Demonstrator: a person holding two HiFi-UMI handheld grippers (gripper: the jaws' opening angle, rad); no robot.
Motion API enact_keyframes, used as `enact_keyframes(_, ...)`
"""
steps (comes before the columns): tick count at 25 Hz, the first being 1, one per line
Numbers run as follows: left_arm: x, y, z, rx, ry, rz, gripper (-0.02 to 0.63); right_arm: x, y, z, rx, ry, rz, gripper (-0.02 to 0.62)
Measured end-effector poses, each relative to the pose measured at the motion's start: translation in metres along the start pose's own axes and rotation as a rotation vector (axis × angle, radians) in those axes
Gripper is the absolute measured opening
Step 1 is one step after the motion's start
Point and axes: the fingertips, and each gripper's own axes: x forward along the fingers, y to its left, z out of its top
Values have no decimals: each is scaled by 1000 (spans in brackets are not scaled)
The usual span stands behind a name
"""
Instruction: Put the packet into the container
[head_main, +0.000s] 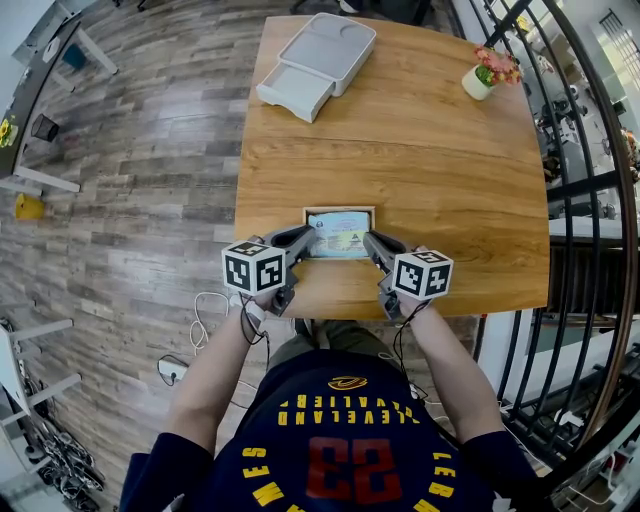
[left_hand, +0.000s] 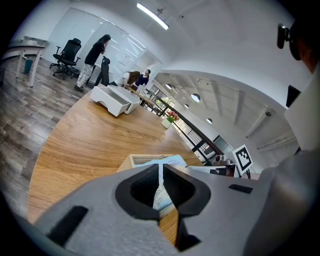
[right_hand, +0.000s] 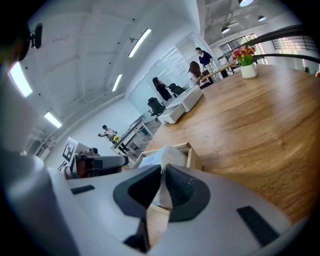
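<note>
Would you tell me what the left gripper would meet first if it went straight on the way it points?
The left gripper is shut on the packet; just beyond, the rim of the wooden container looks first in line, though depth is unclear.

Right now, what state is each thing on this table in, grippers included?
packet: held at both ends over the container, not yet released.
container: upright, open top.
left gripper: shut on the packet's left edge.
right gripper: shut on its right edge.
white box: looks partly open.
flower pot: upright.
</note>
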Motion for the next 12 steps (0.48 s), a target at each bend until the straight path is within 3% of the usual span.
enact_keyframes(12, -4, 3, -3, 3, -15, 28, 34, 0, -7, -8, -5, 13, -40, 38)
